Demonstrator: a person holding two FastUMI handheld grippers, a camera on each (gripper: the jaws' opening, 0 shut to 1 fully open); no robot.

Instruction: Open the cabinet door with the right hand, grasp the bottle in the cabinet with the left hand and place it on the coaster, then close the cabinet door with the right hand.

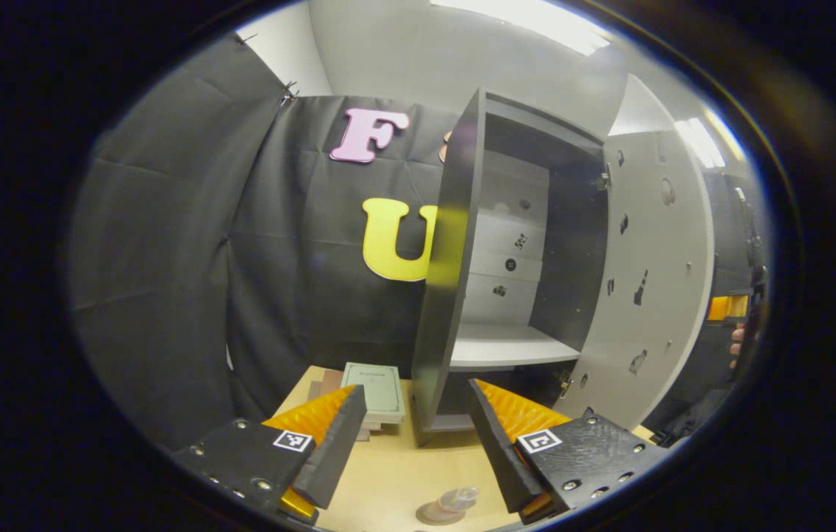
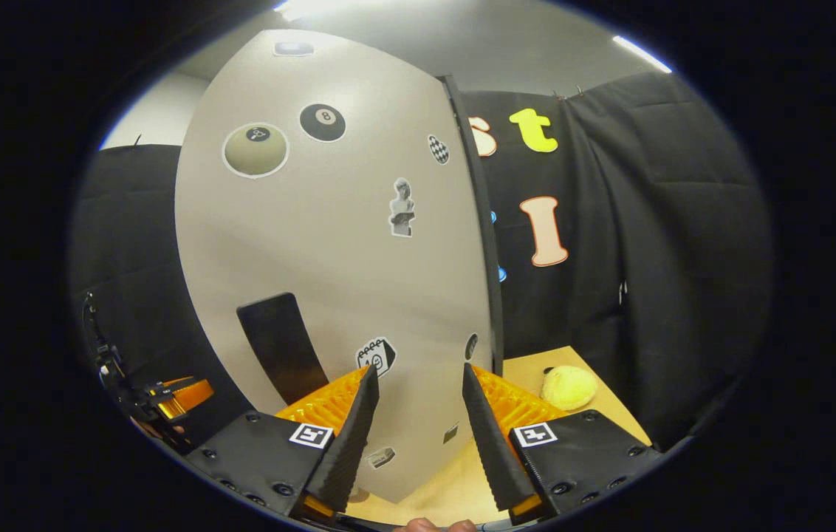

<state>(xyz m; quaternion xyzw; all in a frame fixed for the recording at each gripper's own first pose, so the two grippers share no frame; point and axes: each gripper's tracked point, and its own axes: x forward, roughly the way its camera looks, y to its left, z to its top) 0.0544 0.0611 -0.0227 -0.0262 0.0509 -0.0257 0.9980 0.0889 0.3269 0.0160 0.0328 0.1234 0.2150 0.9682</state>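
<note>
Right now we hold our left gripper (image 1: 412,436) with its fingers spread apart and grasping nothing, above the light wooden tabletop (image 1: 396,473) in front of the tall dark cabinet (image 1: 455,244). Below and between those fingers, in the left gripper view, the small clear plastic bottle (image 1: 458,499) stands on the round brownish coaster (image 1: 436,513). Inside the cabinet we see a pale shelf (image 1: 506,343) and a light back panel. Its pale grey door (image 1: 654,273) hangs swung wide, dotted with small stickers. To the left of the cabinet lies a stack of books with a grey-green cover on top (image 1: 377,388). Our right gripper (image 2: 414,436) likewise has its fingers parted with nothing between them, pointing at the door's outer face near its lower free edge; whether the tips touch the panel we cannot tell. A dark rectangular handle (image 2: 278,343) sits on that face to the left of the fingers. A fuzzy yellow ball (image 2: 568,386) rests on the table to the right of the door.
</note>
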